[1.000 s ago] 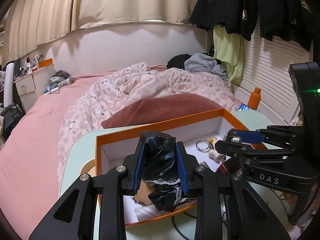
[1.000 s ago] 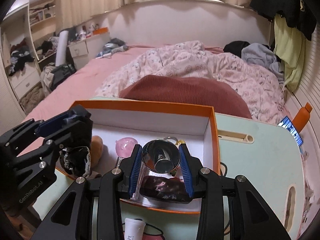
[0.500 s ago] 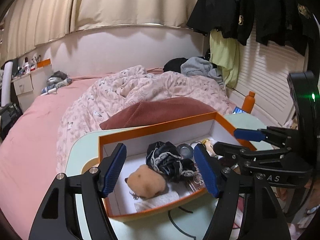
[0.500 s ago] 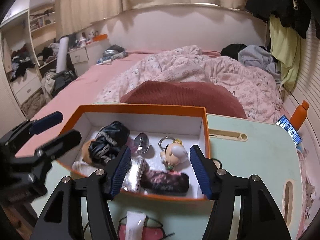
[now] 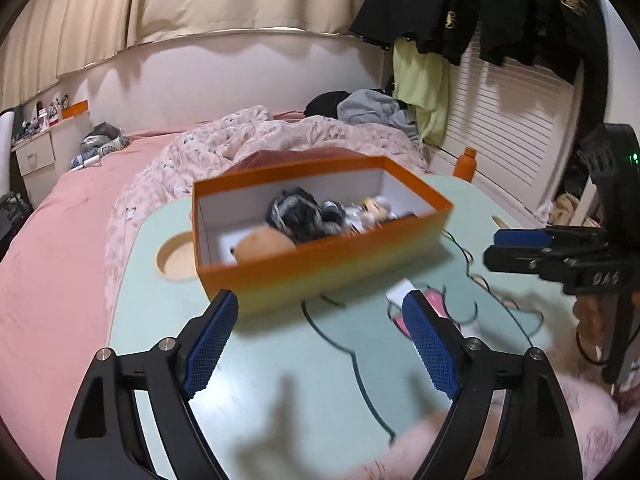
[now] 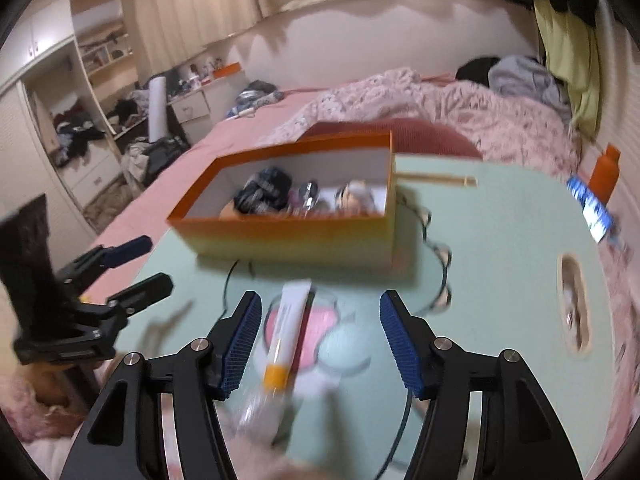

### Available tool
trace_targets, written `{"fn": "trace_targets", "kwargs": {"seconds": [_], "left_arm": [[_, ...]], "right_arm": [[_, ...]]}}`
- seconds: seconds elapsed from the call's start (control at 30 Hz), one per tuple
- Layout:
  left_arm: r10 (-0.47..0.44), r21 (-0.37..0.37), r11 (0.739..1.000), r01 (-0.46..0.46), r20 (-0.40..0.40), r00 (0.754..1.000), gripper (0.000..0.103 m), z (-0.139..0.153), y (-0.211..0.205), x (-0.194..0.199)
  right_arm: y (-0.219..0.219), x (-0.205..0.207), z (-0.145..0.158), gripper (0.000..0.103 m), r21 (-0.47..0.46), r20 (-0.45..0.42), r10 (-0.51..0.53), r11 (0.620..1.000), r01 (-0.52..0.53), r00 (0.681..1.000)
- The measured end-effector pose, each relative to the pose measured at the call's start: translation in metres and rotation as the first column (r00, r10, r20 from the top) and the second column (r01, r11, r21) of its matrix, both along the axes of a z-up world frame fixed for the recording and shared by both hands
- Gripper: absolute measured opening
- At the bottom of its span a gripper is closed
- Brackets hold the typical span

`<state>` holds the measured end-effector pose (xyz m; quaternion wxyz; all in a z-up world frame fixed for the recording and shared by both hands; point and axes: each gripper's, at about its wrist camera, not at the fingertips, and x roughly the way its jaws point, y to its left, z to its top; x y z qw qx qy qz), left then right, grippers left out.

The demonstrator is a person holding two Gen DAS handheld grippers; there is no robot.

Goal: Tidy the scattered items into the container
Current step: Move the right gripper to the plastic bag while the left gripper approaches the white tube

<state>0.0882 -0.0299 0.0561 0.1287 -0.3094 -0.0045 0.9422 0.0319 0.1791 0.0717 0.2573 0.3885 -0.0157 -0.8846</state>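
The orange box (image 5: 320, 256) (image 6: 288, 236) stands on the pale green table (image 5: 280, 380) and holds a black lace cloth (image 5: 296, 212), a tan plush (image 5: 264, 240), a small doll (image 6: 356, 200) and a shiny metal piece (image 6: 308, 196). My left gripper (image 5: 320, 344) hovers in front of the box, jaws opening, nothing between them. My right gripper (image 6: 320, 344) is open over a white tube with an orange cap (image 6: 286, 328), which lies on a pink round item (image 6: 320, 320); the pads do not touch it. Each gripper shows in the other's view: right gripper (image 5: 492, 248), left gripper (image 6: 156, 262).
A black cable (image 5: 348, 352) loops over the table in front of the box. The table has a round recess (image 5: 176, 258) and an oval slot (image 6: 574, 304). A phone (image 6: 592, 208) and an orange bottle (image 6: 608, 172) sit at its far right. The bed lies behind.
Both grippers let go of their loads, the black cloth and the shiny metal piece, inside the box. Both opened and drew back over the table's near side.
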Motion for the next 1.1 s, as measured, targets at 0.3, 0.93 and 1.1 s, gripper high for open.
{"fn": "trace_targets", "kwargs": {"seconds": [0.3, 0.93, 1.1], "left_arm": [[0.036, -0.033, 0.999, -0.031, 0.176, 0.984, 0.084, -0.045, 0.009, -0.016], [0.053, -0.069, 0.997, -0.04, 0.201, 0.978, 0.084, -0.054, 0.016, -0.021], [0.004, -0.051, 0.999, 0.004, 0.163, 0.987, 0.084, -0.038, 0.02, -0.019]], "right_arm": [[-0.029, 0.029, -0.043, 0.062, 0.065, 0.172, 0.064, 0.995, -0.076, 0.983], [-0.039, 0.035, -0.049, 0.031, 0.137, 0.158, 0.054, 0.988, -0.076, 0.986], [-0.015, 0.033, -0.042, 0.03, 0.04, 0.152, 0.007, 0.999, -0.014, 0.988]]}}
